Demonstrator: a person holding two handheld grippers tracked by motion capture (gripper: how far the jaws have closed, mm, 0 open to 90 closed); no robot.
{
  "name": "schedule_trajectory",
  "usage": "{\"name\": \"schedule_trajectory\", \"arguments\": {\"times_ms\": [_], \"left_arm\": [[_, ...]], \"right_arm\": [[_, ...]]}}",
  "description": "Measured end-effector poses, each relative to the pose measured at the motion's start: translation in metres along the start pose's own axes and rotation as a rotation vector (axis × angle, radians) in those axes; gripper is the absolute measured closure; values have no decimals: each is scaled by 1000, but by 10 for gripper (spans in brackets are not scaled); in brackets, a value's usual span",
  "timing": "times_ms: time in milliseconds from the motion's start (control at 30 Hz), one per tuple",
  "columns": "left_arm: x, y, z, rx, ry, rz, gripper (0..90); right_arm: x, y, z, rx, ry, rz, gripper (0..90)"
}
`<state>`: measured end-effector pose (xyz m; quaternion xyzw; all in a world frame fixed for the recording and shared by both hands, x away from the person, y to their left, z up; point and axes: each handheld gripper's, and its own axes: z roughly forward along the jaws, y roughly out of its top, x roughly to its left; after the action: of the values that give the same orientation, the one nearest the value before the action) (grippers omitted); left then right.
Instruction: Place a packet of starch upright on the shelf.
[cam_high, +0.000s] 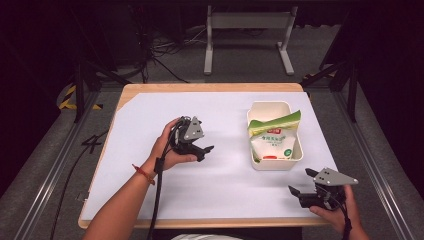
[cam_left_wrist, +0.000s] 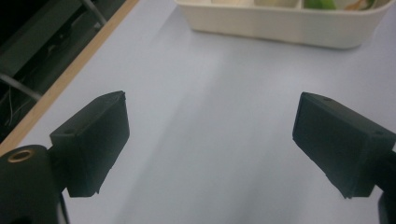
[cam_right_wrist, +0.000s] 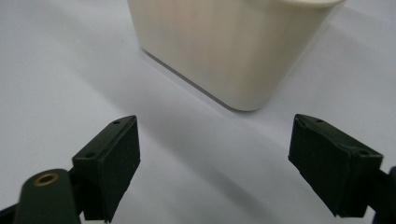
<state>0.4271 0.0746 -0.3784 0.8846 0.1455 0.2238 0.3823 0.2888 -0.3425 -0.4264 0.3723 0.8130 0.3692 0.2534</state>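
Bag sits in the cream bin on the tabletop; I hold left gripper and right gripper spread wide, empty, flanking it for access.

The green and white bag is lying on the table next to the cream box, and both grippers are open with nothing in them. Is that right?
Not quite. The green and white bag is not beside the cream box; it sits inside it, as the high view shows. The rest holds: the left gripper and right gripper both have their jaws apart with nothing between them.
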Motion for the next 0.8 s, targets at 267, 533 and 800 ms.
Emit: {"name": "schedule_trajectory", "arguments": {"times_ms": [267, 533, 800], "left_arm": [[-1, -26, -7, 60, 26, -5, 115], [-5, -50, -19, 103, 39, -13, 113], [-8, -72, -33, 135, 60, -31, 110]], "right_arm": [[0, 0, -1, -12, -7, -14, 154], [0, 0, -3, -29, -26, -21, 150], [-1, 1, -4, -31, -46, -31, 148]]}}
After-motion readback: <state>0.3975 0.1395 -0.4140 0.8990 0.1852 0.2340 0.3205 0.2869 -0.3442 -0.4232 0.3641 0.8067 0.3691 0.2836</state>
